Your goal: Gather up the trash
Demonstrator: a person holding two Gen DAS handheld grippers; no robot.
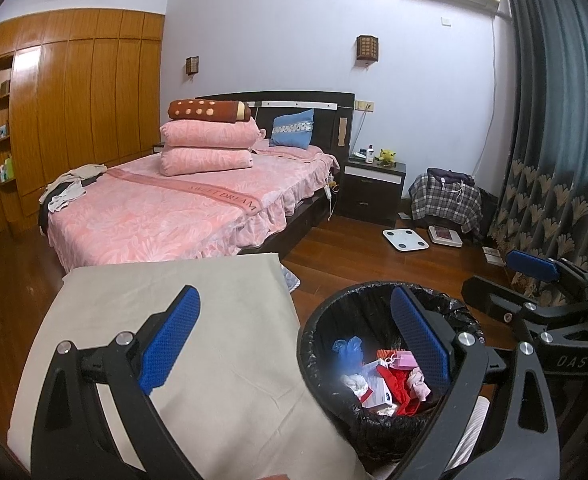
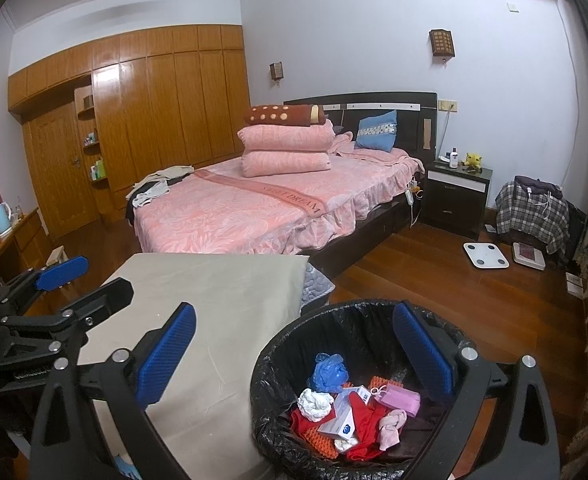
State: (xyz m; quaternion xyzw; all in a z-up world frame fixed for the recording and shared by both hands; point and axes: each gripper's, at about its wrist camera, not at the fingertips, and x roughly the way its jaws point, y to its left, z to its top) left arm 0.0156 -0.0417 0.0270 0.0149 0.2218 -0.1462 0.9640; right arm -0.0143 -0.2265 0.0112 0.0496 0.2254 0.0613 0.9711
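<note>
We hold both tongs level over the near edge of the scene, side by side and pointing toward the bed [image 2: 278,204]. Our left tongs [image 1: 294,340] stand wide, with nothing between the blue pads: one finger over the surface [image 1: 166,360], draped in a grey cloth, the other over the bin [image 1: 390,364]. Our right tongs [image 2: 294,356] are spread just as wide and also carry nothing; their left finger hangs above the cloth, their right finger above the bin's far rim. In the left wrist view the right tongs show at the right edge, beyond the bin; in the right wrist view the left tongs show at the left edge, beside the surface.

The bin stands on the wooden floor [image 2: 434,280], just beside the surface's right edge. It is round and lined with a black bag [image 2: 278,360] folded over the rim. Inside lies the trash: a crumpled blue glove [image 2: 328,372], a white wad [image 2: 314,400], a white box [image 2: 340,420] with a blue mark, a pink packet [image 2: 402,396], a pink rag [image 2: 392,426], red fabric [image 2: 368,432] beneath them, and an orange ribbed piece [image 2: 320,440]. The items overlap in the bottom of the bag, well below the rim.
</note>
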